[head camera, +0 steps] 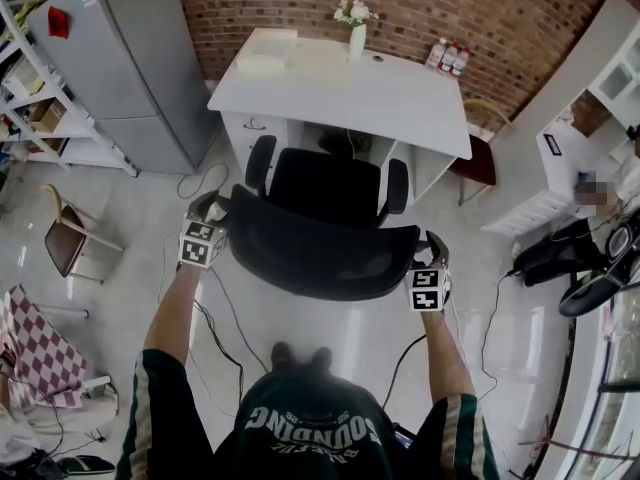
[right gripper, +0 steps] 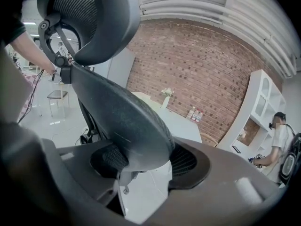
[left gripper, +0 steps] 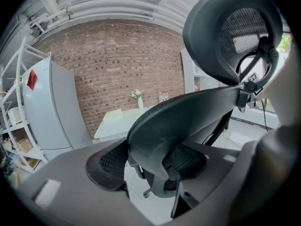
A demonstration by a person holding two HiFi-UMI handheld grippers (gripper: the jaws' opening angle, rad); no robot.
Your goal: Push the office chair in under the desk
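Closest in, the person's green shirt (head camera: 310, 428) sits behind two outstretched arms. Left tool (head camera: 215, 213) and right tool (head camera: 432, 248) each clamp one end of the backrest (head camera: 320, 253) of the office chair (head camera: 330, 188), which stands just before the white surface (head camera: 400, 98), its seat at the opening. Uneven pushing could swivel the seat so an armrest (head camera: 397, 185) strikes a side panel, and the rim might slip from the pads. Only the head view shows that alignment and the cable (head camera: 240, 368) trailing on the floor; only the gripper views show the pads pressed on the rim, and the headrest (left gripper: 230, 27) above
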